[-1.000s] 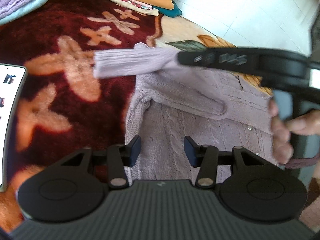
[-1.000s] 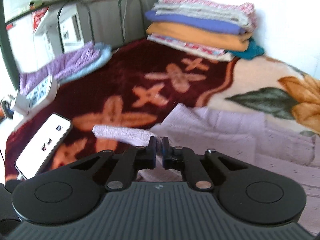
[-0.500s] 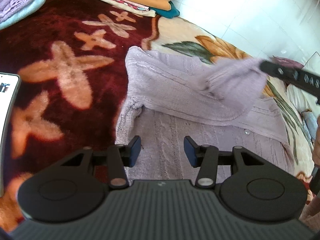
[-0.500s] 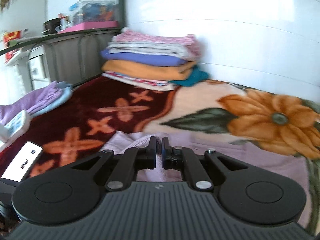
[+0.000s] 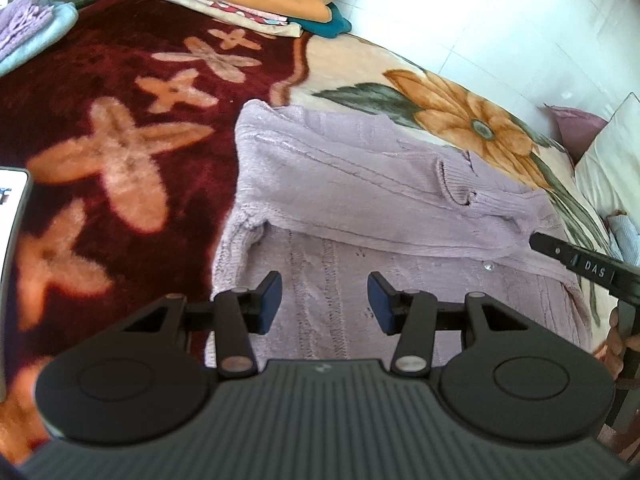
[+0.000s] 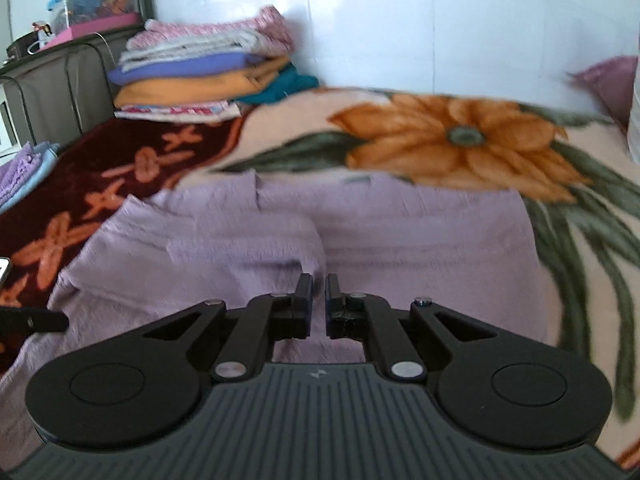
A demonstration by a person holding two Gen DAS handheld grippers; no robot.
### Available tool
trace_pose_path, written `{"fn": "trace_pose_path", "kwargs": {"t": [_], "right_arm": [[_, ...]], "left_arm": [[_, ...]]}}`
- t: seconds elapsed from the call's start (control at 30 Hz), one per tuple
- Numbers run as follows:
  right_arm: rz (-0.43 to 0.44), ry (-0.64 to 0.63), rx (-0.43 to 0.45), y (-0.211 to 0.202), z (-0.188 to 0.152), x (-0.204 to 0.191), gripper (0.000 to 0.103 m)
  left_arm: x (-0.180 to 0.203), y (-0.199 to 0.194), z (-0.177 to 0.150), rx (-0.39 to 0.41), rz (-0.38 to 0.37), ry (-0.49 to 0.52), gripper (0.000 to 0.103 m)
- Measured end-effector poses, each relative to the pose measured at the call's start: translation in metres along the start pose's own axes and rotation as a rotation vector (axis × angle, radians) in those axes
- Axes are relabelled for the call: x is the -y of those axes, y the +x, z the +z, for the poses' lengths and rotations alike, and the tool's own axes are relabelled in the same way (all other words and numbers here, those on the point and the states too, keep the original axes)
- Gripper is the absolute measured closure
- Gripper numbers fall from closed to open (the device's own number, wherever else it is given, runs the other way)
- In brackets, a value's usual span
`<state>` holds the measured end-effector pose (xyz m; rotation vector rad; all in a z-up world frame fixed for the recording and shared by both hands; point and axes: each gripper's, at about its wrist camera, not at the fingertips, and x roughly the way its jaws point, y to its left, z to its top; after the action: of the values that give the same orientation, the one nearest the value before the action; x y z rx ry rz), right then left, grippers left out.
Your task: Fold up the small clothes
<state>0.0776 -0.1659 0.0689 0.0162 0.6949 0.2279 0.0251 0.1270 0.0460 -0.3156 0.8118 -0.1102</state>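
Observation:
A small lilac knit cardigan (image 5: 360, 200) lies flat on the blanket, one sleeve (image 5: 352, 176) folded across its chest with the cuff (image 5: 456, 184) lying free. My left gripper (image 5: 324, 300) is open and empty, just above the cardigan's lower left part. My right gripper (image 6: 318, 300) hovers over the cardigan (image 6: 360, 232) with its jaws a narrow gap apart and nothing between them; its finger (image 5: 576, 264) shows at the right in the left wrist view.
The cardigan rests on a maroon and cream floral blanket (image 5: 120, 128). A stack of folded clothes (image 6: 200, 76) sits at the far wall. A purple and blue pile (image 5: 28, 32) lies far left. A phone (image 5: 12, 208) lies at the left edge.
My right gripper carried the sleeve from the left across the cardigan's chest, let go of it and drew back to the right. The left gripper stayed open in place.

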Motion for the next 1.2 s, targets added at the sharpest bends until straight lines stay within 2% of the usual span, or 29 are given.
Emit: {"fn": "trace_pose_path", "kwargs": {"t": [0.07,0.1,0.13,0.2,0.33,0.53,0.7,0.87,0.9,0.93,1.0,1.03,1.2], "right_arm": [[-0.004,-0.011,0.002,-0.003,-0.004,0.001,0.073],[-0.006,-0.027,0.011,-0.006,-0.005,0.0,0.056],[-0.006,-0.048,0.024,-0.01,-0.004,-0.003,0.043],[0.008,-0.107,0.055,-0.016,-0.001,-0.01,0.036],[0.032,-0.271,0.06,-0.017,0.008,-0.038,0.033],[-0.007,-0.525,0.071,0.004,0.012,-0.091,0.032],[-0.005,-0.616,0.055,0.025,0.013,-0.113,0.032],[-0.015,-0.652,0.047,0.036,0.012,-0.12,0.034],[-0.015,-0.647,0.047,0.037,0.013,-0.12,0.041],[-0.013,-0.64,0.05,0.038,0.013,-0.119,0.06],[-0.012,-0.613,0.041,0.04,0.015,-0.116,0.084],[-0.026,-0.598,0.041,0.04,0.017,-0.115,0.09],[-0.042,-0.481,0.11,0.021,0.033,-0.094,0.091]], "left_arm": [[0.004,0.0,0.001,0.001,0.002,0.01,0.053],[0.006,0.0,0.001,0.001,0.004,0.014,0.053],[0.007,0.001,0.001,0.001,0.004,0.018,0.053],[0.009,0.001,0.001,0.001,0.002,0.022,0.053],[0.013,0.001,0.002,0.0,-0.003,0.027,0.053],[0.015,0.002,0.002,-0.001,-0.006,0.046,0.053],[0.014,0.001,0.004,0.004,-0.001,0.047,0.053],[0.013,0.001,0.005,0.007,0.004,0.047,0.053],[0.013,0.0,0.006,0.007,0.005,0.048,0.053],[0.013,0.0,0.006,0.008,0.006,0.049,0.053],[0.014,0.0,0.007,0.009,0.006,0.054,0.053],[0.014,0.001,0.007,0.01,0.006,0.059,0.053],[0.024,0.003,0.017,0.029,0.01,0.097,0.053]]}}
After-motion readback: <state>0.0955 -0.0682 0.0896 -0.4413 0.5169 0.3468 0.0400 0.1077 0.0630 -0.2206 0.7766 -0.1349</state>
